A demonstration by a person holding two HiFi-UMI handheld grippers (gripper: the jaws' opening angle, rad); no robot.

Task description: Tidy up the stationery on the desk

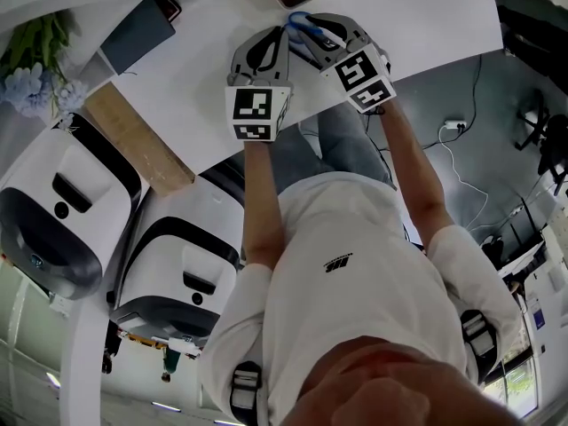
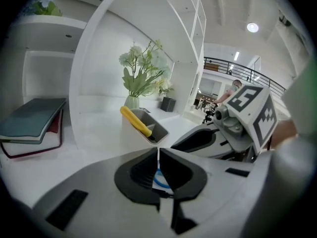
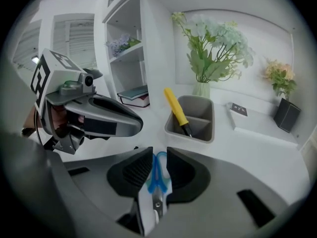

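Desk (image 1: 426, 25), yellow pen (image 3: 174, 105) in grey bin (image 3: 192, 131), right tool (image 3: 158, 156) gripping scissors (image 3: 158, 178), left tool (image 2: 158, 155) clenched

Head cam: above person, faces steeply down, sees own torso, desk (image 1: 426, 16) edge, both grippers at arm's length near top. Cam on left gripper (image 2: 158, 155): close behind own jaws, low over desk, faces shelf (image 2: 49, 73). Cam on right gripper (image 3: 158, 170): same setup. Shared: pen holder (image 3: 194, 119) in all three views; flowers (image 2: 141, 76) in both gripper views; each gripper cam catches other gripper.
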